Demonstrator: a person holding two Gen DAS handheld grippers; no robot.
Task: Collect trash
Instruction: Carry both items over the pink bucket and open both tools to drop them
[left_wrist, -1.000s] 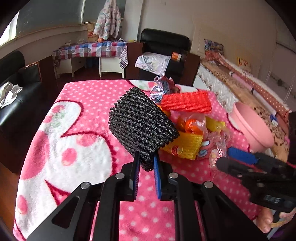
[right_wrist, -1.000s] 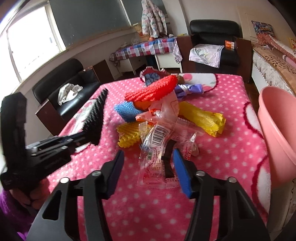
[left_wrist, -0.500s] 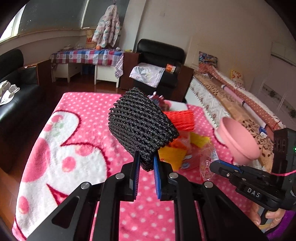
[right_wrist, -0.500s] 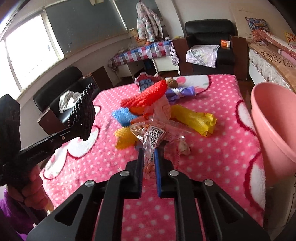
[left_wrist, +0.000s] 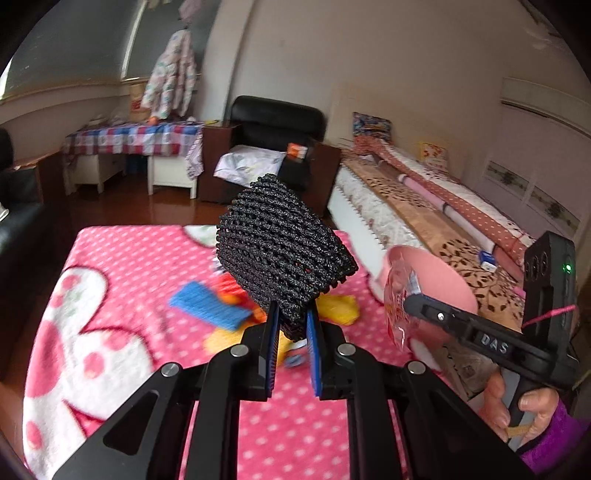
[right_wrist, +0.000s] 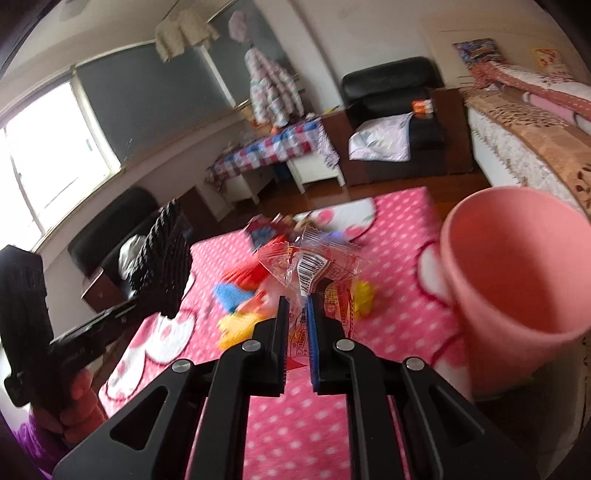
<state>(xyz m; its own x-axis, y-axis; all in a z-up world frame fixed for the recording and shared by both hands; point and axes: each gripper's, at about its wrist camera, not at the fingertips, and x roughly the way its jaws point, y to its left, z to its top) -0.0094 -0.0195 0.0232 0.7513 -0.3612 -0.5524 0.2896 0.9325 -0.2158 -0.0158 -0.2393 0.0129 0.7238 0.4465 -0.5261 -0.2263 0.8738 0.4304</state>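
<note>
My left gripper (left_wrist: 290, 332) is shut on a black foam net sleeve (left_wrist: 280, 247) and holds it up above the table; it also shows in the right wrist view (right_wrist: 162, 266). My right gripper (right_wrist: 297, 321) is shut on a clear plastic wrapper with a barcode (right_wrist: 314, 267), lifted off the table; the wrapper shows in the left wrist view (left_wrist: 400, 295) in front of the pink bin. The pink bin (right_wrist: 517, 269) stands at the table's right edge, just right of my right gripper. More trash lies in a pile: a blue net (left_wrist: 207, 304), red and yellow pieces (right_wrist: 236, 326).
The table wears a pink polka-dot blanket (left_wrist: 122, 325). A bed (left_wrist: 443, 206) runs along the right wall behind the bin. A black armchair (left_wrist: 273, 144) and a checked-cloth table (left_wrist: 129, 140) stand at the back, a black sofa (right_wrist: 118, 229) at the left.
Both grippers have risen with their loads. My right gripper closed on the wrapper a second ago and has carried it up and right, closer to the pink bin.
</note>
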